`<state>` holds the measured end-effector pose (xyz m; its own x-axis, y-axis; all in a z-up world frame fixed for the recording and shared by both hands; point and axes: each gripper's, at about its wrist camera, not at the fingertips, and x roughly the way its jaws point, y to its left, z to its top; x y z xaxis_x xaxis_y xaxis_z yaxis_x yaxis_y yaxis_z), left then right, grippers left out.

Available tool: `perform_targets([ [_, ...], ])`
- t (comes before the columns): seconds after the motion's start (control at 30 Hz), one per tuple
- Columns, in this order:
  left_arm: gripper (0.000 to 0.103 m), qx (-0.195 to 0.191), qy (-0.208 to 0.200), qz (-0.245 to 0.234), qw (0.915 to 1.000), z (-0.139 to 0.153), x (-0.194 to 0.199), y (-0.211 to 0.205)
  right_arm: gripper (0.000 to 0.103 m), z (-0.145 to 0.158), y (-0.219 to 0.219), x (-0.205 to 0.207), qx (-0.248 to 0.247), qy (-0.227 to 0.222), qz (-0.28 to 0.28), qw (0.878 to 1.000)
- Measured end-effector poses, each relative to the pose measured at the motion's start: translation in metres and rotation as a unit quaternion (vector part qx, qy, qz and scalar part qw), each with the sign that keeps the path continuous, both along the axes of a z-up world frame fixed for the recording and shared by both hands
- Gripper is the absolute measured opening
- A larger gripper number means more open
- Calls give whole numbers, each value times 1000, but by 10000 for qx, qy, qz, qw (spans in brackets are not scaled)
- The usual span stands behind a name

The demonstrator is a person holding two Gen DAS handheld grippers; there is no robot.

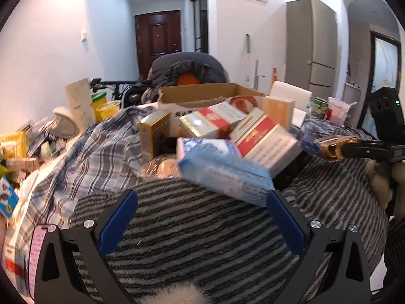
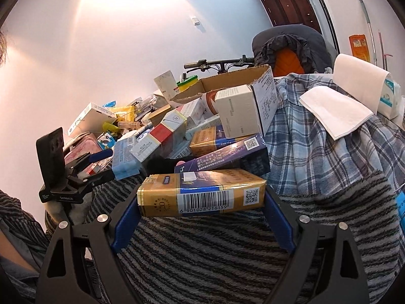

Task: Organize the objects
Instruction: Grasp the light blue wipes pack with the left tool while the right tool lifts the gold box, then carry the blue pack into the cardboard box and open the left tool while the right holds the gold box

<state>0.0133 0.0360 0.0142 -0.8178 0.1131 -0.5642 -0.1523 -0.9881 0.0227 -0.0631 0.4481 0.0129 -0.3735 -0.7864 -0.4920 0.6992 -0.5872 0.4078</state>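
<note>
While your right gripper [image 2: 202, 197] jaws clamp the light, crushable gold carton [image 2: 200, 193] by its short ends, your left gripper [image 1: 202, 200] jaws gape beside the blue box [image 1: 225, 169]

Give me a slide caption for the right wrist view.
Right tongs clamp a gold barcoded carton before a heap of boxes.

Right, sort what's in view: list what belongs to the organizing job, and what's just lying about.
Job:
- gold carton clamped in the right tool
- light blue carton ahead of the open left tool
- red-and-white cartons
- cardboard box

Lying about:
- plaid shirt
- paper towel
- striped blanket
</note>
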Motion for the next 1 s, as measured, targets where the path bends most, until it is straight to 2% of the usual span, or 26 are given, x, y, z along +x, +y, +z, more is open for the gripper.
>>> perform_targets([
  [0.17, 103, 115, -96, -381, 9992, 12, -6, -4, 88, 2, 2, 2, -90, 32, 46, 9999],
  [0.33, 103, 245, -276, -669, 9971, 7, -6, -3, 89, 4, 3, 3, -163, 54, 64, 9998],
  [0.5, 103, -32, -427, -600, 9973, -7, -17, 5, 89, 3, 3, 3, -171, 39, 81, 9998],
  [0.6, 103, -20, -563, -655, 9963, -13, -21, 8, 89, 3, 3, 3, -167, 36, 81, 9998],
  [0.73, 103, -188, -582, -650, 9960, -16, -22, 13, 89, 3, 3, 2, -166, 33, 80, 9998],
  [0.83, 102, -294, -434, -613, 9967, -15, -17, 16, 89, 3, 3, 2, -160, 21, 75, 9998],
  [0.9, 87, -301, -375, -627, 9969, -15, -15, 16, 89, 3, 3, 1, -153, 7, 73, 9999],
  [1.0, 83, -239, -475, -620, 9967, -17, -18, 13, 89, 2, 3, 1, -146, 4, 64, 9999],
])
